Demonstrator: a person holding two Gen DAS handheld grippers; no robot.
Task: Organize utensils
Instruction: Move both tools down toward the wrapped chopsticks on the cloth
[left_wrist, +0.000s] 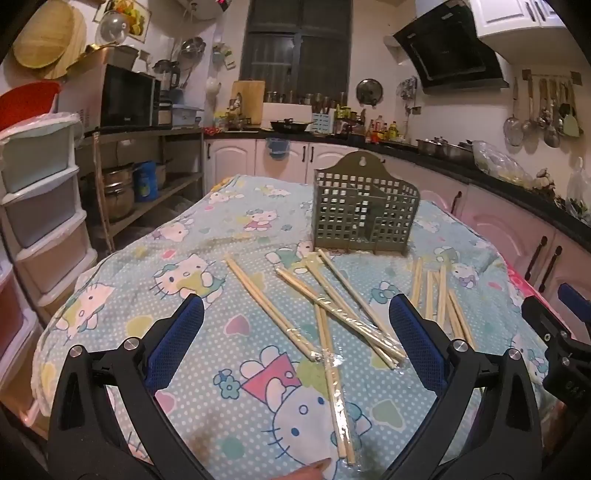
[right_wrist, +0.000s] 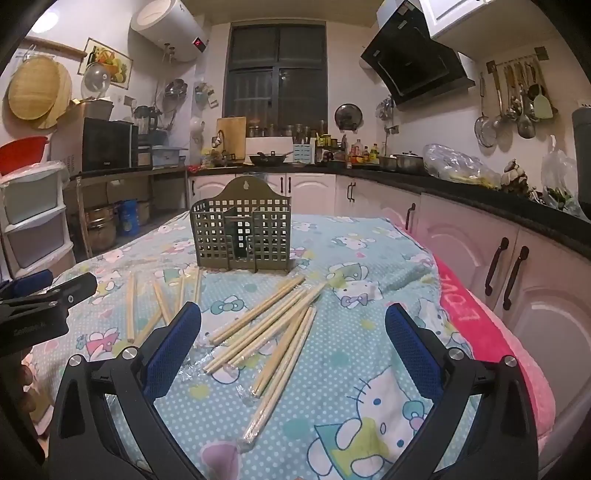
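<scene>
Chopstick holders: one, a green slotted utensil holder (left_wrist: 364, 212) (right_wrist: 242, 236) standing on the table.
Wrapped chopstick pairs: about five clear-sleeved pairs (left_wrist: 334, 299) (right_wrist: 266, 325) crossing in the middle pile; overlap makes the count unsure.
Loose chopsticks: about five or six bare sticks (left_wrist: 441, 295) (right_wrist: 159, 306) in a second group beside the pile.
Tablecloths: one cartoon-cat tablecloth (left_wrist: 177, 280) (right_wrist: 369, 332).
Grippers: two, the left gripper (left_wrist: 295, 314) and right gripper (right_wrist: 293, 321).
Range hoods: one (left_wrist: 448, 44) (right_wrist: 413, 59).

Pale wooden chopsticks (left_wrist: 325, 306), some plastic-wrapped, scattered flat on cloth; olive lattice holder (left_wrist: 364, 210) upright just behind, empty.
</scene>
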